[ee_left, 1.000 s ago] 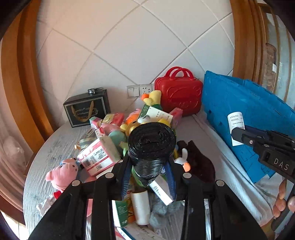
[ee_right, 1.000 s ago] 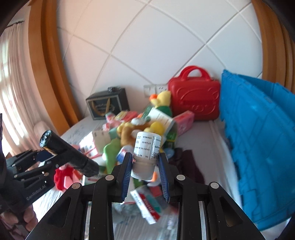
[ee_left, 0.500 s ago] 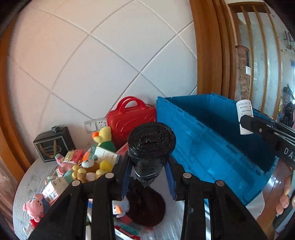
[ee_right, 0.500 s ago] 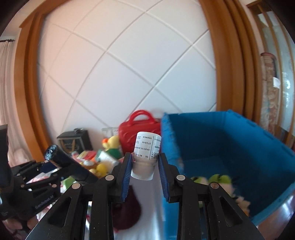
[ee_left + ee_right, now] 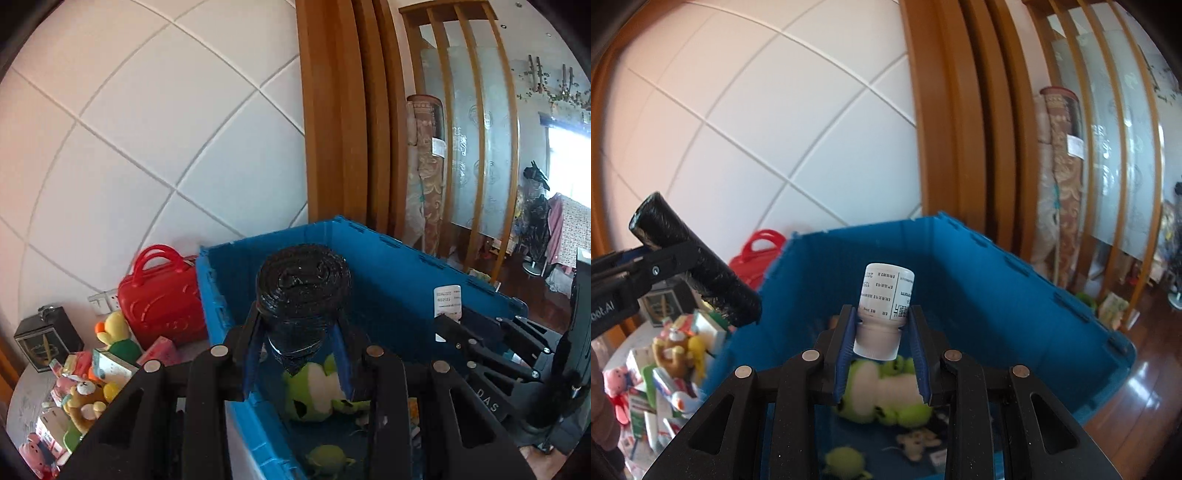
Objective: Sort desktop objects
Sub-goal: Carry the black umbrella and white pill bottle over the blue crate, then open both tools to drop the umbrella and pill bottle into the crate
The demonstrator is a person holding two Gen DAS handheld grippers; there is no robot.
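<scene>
Left gripper [image 5: 298, 354] clamps a black bag roll [image 5: 303, 291], right gripper [image 5: 881, 354] grips a white bottle [image 5: 886, 302] by its cap, both above the blue crate [image 5: 997, 295] w/ green plushies [image 5: 882, 391] inside.

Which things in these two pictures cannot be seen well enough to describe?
- White bottle, right wrist view: label print too small and partly turned away to read.
- Blue crate, both views: much of its floor hidden behind the gripper frames; small pale items near the green plush toy are blurred.
- Black roll, left wrist view: its lower end is hidden between the left gripper's fingers.
- Table clutter, right wrist view: motion-blurred and cut off by the left edge.
</scene>
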